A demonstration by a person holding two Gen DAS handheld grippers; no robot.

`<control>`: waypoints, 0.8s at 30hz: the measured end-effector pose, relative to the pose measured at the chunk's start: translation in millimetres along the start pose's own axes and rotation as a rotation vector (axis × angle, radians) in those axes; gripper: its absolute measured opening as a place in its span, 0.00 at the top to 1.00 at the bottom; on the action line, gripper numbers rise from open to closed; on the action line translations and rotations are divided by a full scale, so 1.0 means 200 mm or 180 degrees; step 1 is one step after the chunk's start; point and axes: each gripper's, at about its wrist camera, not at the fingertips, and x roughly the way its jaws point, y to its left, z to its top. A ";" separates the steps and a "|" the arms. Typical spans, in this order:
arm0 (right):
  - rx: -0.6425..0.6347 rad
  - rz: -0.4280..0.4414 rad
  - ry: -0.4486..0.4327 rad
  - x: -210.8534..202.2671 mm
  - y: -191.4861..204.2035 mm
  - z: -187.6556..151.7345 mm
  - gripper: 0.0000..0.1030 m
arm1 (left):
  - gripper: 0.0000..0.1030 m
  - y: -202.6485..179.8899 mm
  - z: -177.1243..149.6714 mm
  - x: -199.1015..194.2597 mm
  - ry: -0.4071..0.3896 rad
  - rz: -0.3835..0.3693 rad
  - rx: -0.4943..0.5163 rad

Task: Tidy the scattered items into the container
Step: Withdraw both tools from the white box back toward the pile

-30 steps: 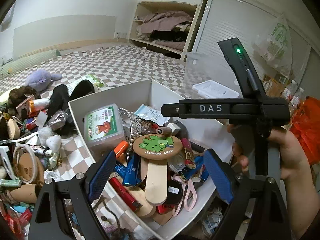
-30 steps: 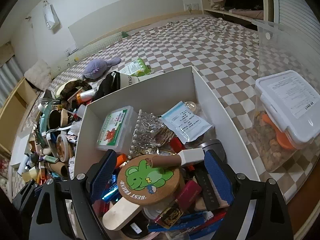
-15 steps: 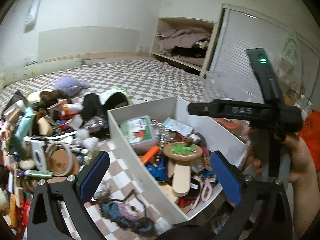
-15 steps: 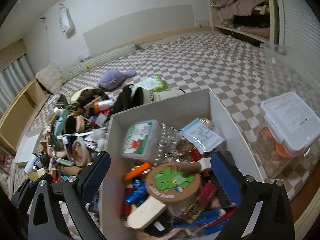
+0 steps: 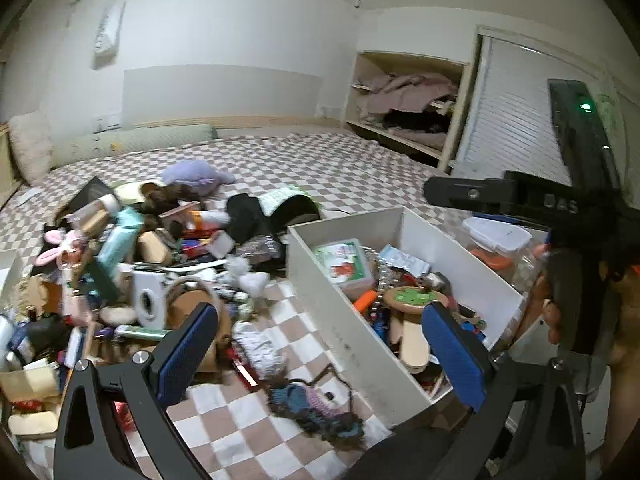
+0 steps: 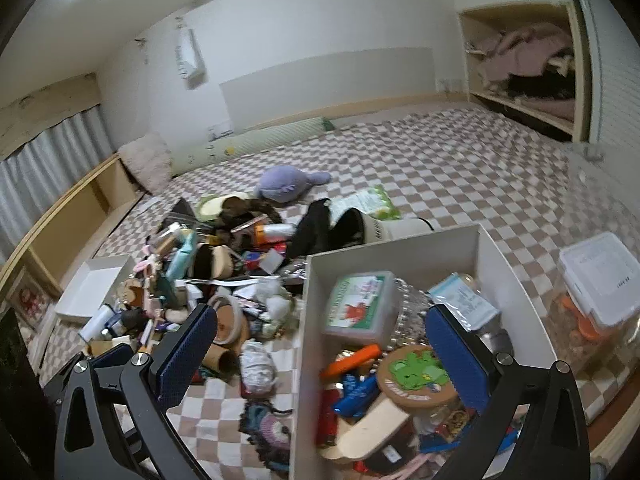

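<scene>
A white open box [image 5: 362,344] [image 6: 394,244] holds many small items, among them a round wooden mirror with a green figure [image 5: 414,298] [image 6: 416,374] and a green-labelled plastic case [image 5: 344,266] [image 6: 360,306]. A heap of scattered items [image 5: 132,272] [image 6: 208,280] lies left of the box on the checkered cover. A crocheted pouch [image 5: 312,404] [image 6: 266,428] lies by the box's near corner. My left gripper [image 5: 320,356] is open and empty above that corner. My right gripper [image 6: 320,356] is open and empty over the box's left wall; its body shows in the left wrist view [image 5: 576,208].
A clear lidded tub [image 6: 600,276] with orange contents stands right of the box. A purple plush [image 6: 288,184] and a black-and-white cup [image 6: 372,228] lie behind the heap. A small white tray [image 6: 90,288] sits at the heap's left. A shelf with clothes [image 6: 528,60] is far right.
Both grippers have pulled back and up from the box and turned left, so the heap of scattered items now fills the left of both views. Both stay open and empty.
</scene>
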 end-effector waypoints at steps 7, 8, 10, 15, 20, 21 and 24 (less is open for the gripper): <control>-0.0152 0.0103 -0.0111 -0.03 0.18 0.00 0.00 | 0.00 0.12 -0.02 -0.08 -0.0009 0.0212 -0.0085; -0.0158 0.0142 -0.0115 -0.03 0.20 -0.01 0.00 | 0.00 0.15 -0.02 -0.09 -0.0014 0.0239 -0.0103; -0.0158 0.0215 -0.0133 -0.03 0.24 -0.01 0.00 | 0.00 0.19 -0.03 -0.12 0.0001 0.0271 -0.0135; -0.0102 0.0365 -0.0207 -0.02 0.33 -0.03 0.00 | 0.00 0.31 -0.06 -0.19 -0.0004 0.0411 -0.0230; 0.0063 0.0398 -0.0227 0.01 0.39 -0.05 0.00 | 0.00 0.42 -0.09 -0.27 -0.0090 0.0598 -0.0215; 0.0074 0.0423 -0.0238 0.02 0.40 -0.05 0.00 | 0.00 0.44 -0.09 -0.29 -0.0105 0.0621 -0.0207; 0.0016 0.0491 -0.0214 0.05 0.44 -0.07 0.00 | 0.00 0.50 -0.11 -0.34 -0.0149 0.0689 -0.0185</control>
